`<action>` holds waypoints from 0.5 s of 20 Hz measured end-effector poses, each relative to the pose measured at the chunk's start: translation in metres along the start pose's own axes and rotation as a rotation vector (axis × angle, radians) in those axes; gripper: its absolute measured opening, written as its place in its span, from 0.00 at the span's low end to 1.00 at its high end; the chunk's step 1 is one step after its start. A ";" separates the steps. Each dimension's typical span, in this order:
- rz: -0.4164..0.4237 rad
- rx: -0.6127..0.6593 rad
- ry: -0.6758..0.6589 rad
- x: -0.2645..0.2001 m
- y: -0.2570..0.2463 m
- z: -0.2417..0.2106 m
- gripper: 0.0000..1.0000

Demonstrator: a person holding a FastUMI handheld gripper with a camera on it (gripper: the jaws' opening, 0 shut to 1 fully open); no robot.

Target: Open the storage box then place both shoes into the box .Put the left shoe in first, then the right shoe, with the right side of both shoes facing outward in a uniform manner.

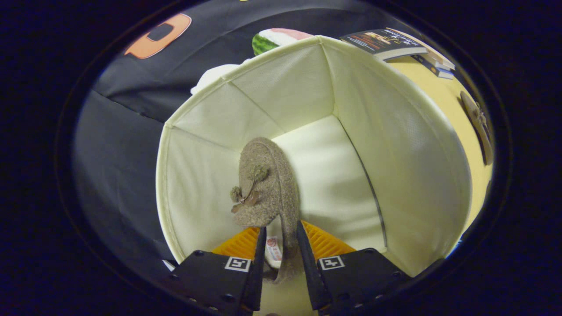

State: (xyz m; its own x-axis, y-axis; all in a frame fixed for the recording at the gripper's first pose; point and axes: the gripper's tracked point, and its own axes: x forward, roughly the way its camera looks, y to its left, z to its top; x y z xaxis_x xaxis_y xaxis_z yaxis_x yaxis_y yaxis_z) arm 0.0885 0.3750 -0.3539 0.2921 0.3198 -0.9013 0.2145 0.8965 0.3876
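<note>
A cream fabric storage box stands open, and I look down into it from above its rim. My gripper is shut on the rim of a grey-brown felt shoe with small pom-poms on its top. The shoe hangs toe-first inside the box, near the left wall, above the pale bottom. A second brown shoe lies on the yellow table beyond the box's right wall.
The yellow table carries a stack of books behind the box. A watermelon-patterned object and something white sit behind the box's far wall. The box's walls close in on both sides of the fingers.
</note>
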 end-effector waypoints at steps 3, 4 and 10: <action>0.019 -0.032 -0.029 -0.015 0.001 -0.001 0.65; 0.022 -0.054 -0.055 -0.023 0.003 0.003 0.72; 0.053 -0.204 -0.243 -0.095 0.004 0.025 0.95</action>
State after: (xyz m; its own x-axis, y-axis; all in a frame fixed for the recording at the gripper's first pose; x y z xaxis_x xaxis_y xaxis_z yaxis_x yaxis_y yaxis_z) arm 0.0844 0.3406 -0.2619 0.5175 0.3072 -0.7986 0.0084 0.9314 0.3638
